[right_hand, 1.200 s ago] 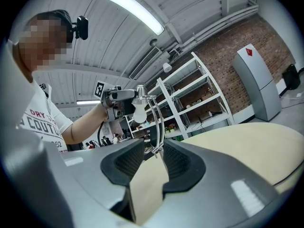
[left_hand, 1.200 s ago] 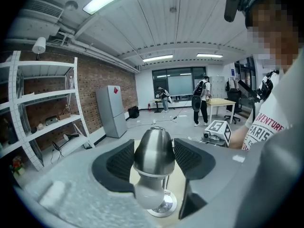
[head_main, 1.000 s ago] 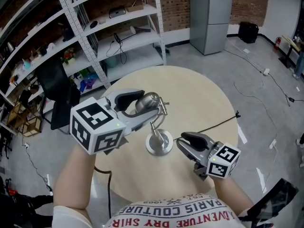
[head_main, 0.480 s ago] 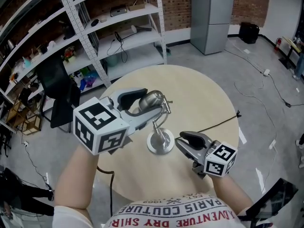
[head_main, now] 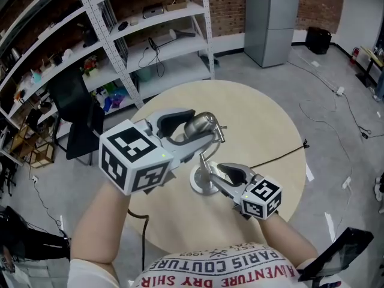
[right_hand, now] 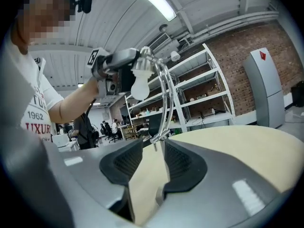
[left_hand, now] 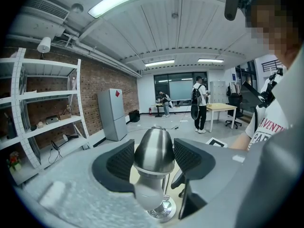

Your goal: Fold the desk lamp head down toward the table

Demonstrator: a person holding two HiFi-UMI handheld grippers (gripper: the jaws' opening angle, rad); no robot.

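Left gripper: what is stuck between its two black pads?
The silver lamp head, bulb pointing toward the camera, sits clamped between the left gripper's pads. The left gripper view shows it plainly.

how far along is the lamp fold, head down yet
Done: the left gripper is clamped on the lamp head. In hand: the right gripper, jaws just opened wider with nothing between them, sits by the lamp base. Left: the fold itself; the head is up, above the table.
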